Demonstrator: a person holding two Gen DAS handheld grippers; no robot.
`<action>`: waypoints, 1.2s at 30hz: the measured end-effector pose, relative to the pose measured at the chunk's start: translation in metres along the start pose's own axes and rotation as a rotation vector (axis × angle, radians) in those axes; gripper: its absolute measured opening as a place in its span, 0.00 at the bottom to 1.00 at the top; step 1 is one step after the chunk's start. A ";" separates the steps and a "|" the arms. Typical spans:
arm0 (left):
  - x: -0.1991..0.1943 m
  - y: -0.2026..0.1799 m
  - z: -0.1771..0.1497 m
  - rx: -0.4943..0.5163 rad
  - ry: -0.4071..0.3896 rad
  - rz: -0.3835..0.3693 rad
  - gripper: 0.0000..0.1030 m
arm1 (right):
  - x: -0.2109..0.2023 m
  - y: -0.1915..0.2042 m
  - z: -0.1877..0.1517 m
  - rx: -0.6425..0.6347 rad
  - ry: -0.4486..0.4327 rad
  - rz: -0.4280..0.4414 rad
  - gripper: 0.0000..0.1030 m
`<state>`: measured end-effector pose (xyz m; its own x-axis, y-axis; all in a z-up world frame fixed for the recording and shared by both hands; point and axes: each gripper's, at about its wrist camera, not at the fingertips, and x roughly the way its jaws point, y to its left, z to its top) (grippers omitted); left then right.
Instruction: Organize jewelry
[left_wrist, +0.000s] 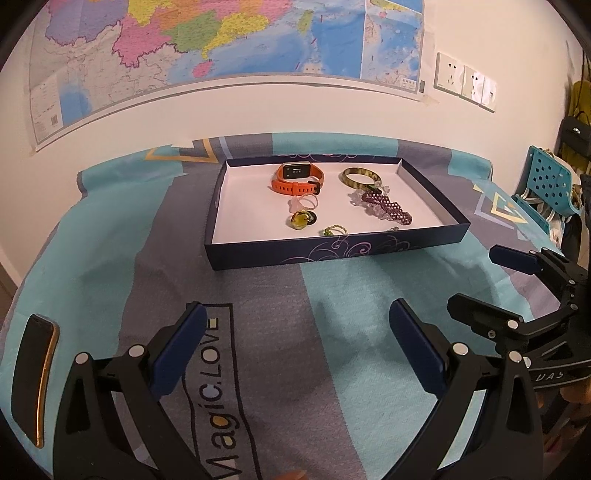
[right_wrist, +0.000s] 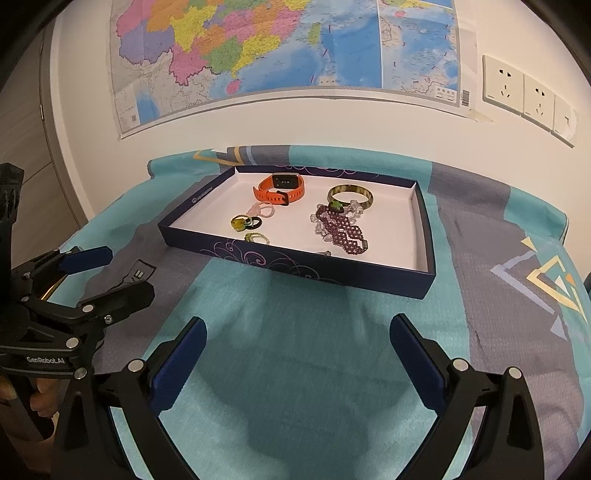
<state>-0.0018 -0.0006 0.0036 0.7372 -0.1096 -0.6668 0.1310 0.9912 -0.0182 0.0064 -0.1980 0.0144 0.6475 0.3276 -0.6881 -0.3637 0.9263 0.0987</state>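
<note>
wall map (left_wrist: 221, 37), wall sockets (right_wrist: 528, 98), patterned cloth (right_wrist: 295, 332), black phone (left_wrist: 33, 373), blue chair (left_wrist: 550, 184)

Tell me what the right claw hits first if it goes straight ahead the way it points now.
Probably the near wall of the dark blue box. The right claw is open over bare cloth with nothing between. If it travels above the wall, the purple bead bracelet comes first; height is unclear.

left hand-held gripper (left_wrist: 297, 343): jaws wide, empty | right hand-held gripper (right_wrist: 297, 350): jaws wide, empty
</note>
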 end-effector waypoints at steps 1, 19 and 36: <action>0.000 0.000 0.000 0.000 0.001 0.001 0.94 | 0.000 0.000 0.000 -0.001 0.002 0.001 0.93; 0.004 0.000 -0.003 0.001 0.013 0.000 0.94 | 0.001 0.001 -0.003 -0.005 0.019 0.003 0.93; 0.008 -0.002 -0.005 0.001 0.027 -0.007 0.94 | 0.003 0.001 -0.006 0.007 0.032 0.007 0.93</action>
<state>-0.0001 -0.0034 -0.0055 0.7184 -0.1141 -0.6863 0.1366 0.9904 -0.0217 0.0037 -0.1976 0.0083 0.6231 0.3285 -0.7098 -0.3634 0.9252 0.1091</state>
